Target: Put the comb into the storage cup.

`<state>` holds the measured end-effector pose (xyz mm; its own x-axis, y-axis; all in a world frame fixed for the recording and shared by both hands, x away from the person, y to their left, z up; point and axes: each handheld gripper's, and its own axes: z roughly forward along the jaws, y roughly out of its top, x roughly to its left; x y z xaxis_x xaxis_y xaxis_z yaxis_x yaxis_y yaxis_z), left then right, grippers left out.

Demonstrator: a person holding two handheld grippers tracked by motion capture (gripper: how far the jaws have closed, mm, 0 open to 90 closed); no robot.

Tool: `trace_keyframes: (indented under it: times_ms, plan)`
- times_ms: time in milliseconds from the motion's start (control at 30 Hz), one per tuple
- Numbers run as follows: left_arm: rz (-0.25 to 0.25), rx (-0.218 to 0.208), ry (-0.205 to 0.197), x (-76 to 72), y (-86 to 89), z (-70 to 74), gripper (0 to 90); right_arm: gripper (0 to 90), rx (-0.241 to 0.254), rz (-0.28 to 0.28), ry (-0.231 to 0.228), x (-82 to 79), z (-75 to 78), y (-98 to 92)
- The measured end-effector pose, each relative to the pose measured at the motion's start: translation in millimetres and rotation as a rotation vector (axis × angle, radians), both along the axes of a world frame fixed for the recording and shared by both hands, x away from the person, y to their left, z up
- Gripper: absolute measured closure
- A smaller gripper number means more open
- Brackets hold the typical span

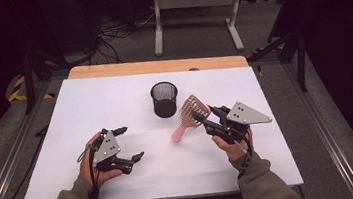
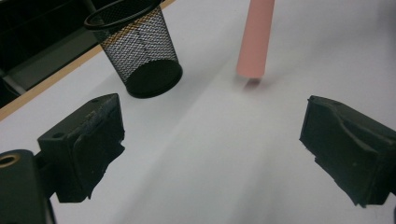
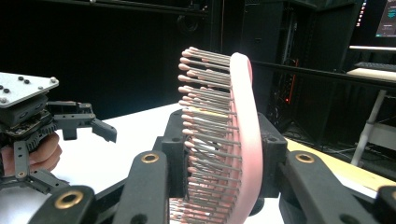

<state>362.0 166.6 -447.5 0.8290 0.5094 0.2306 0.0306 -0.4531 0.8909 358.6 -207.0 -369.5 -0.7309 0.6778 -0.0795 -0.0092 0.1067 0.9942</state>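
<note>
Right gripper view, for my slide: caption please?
Right gripper fingers clamp a pink hairbrush, bristles toward the left gripper.

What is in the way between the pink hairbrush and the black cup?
Nothing visible. The right gripper holds the pink hairbrush right beside the black mesh cup, with bare white table around them.

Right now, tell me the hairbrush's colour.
Pink, with darker bristles; the hairbrush shows best in the right gripper view.
</note>
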Motion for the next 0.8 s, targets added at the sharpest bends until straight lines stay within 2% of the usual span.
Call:
trace_keyframes:
  times_ms: [100,600,800]
  plan:
    - [0.009,-0.005,0.004,0.1,6.8,-1.5,6.8,64.3,0.016,0.012,0.007,0.7,0.5,-1.4]
    - [0.046,-0.059,0.012,-6.1,32.0,-4.6,7.3,64.2,0.002,-0.002,-0.008,0.8,2.1,-7.5]
    - [0.058,-0.063,0.018,-9.9,41.5,-5.9,7.1,64.2,-0.003,-0.010,-0.015,-0.7,4.2,-10.0]
